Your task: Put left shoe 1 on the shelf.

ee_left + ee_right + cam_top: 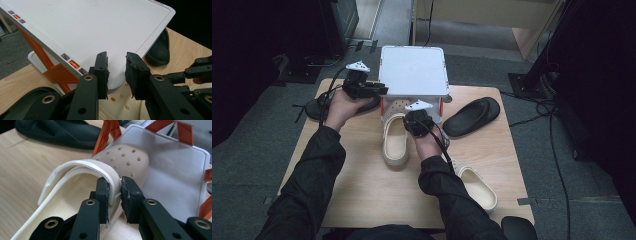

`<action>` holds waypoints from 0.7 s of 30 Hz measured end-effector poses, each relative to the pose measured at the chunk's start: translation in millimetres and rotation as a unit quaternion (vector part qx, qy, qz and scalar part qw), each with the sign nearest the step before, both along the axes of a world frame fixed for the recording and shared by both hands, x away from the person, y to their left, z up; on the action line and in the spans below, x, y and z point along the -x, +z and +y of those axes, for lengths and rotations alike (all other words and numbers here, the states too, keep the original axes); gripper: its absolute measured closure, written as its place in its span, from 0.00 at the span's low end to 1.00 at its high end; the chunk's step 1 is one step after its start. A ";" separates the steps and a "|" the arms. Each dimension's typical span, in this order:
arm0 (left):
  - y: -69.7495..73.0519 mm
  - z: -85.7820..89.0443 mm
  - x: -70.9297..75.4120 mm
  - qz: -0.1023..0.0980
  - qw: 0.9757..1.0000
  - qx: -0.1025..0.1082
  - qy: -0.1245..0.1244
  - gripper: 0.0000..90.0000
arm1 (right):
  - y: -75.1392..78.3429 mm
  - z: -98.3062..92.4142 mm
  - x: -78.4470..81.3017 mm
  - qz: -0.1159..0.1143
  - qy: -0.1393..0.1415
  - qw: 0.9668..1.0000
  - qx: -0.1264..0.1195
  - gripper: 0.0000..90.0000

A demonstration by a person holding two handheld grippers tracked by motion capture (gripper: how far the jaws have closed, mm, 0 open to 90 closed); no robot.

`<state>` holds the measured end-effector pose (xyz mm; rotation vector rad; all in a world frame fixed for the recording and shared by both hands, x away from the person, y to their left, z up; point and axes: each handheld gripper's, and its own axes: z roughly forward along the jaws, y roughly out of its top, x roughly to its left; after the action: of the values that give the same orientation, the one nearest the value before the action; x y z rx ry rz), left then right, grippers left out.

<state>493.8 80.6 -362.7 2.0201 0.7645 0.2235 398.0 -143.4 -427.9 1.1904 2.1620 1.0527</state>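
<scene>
right gripper (115, 187): clamped on the heel strap of the cream clog (82, 180), strap pinched between both pads
cream clog: toe tucked under the white rack (175, 170), ahead of the fingers
left gripper (116, 68): jaws narrow, rack corner (117, 75) seated between the pads; contact cannot be told

No text, labels, brands, nos. or signs were legible anywhere: none on the white rack (413, 70), the cream clogs (395, 142), the black sandals (472, 116), the table (362, 190) or the grippers.
</scene>
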 end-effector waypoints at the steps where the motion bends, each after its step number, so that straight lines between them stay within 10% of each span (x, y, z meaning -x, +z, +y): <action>1: 0.0 0.0 0.1 0.000 1.000 0.000 0.000 0.80 | -0.1 -0.2 0.7 0.000 0.001 1.000 0.001 0.85; 21: 0.0 -0.3 1.9 0.002 1.000 0.001 0.006 0.80 | 8.7 -19.1 48.3 0.019 0.043 0.996 -0.076 0.63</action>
<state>491.9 80.3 -362.6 2.0142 0.7795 0.2255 349.6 -162.5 -419.1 1.2025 2.2127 1.2596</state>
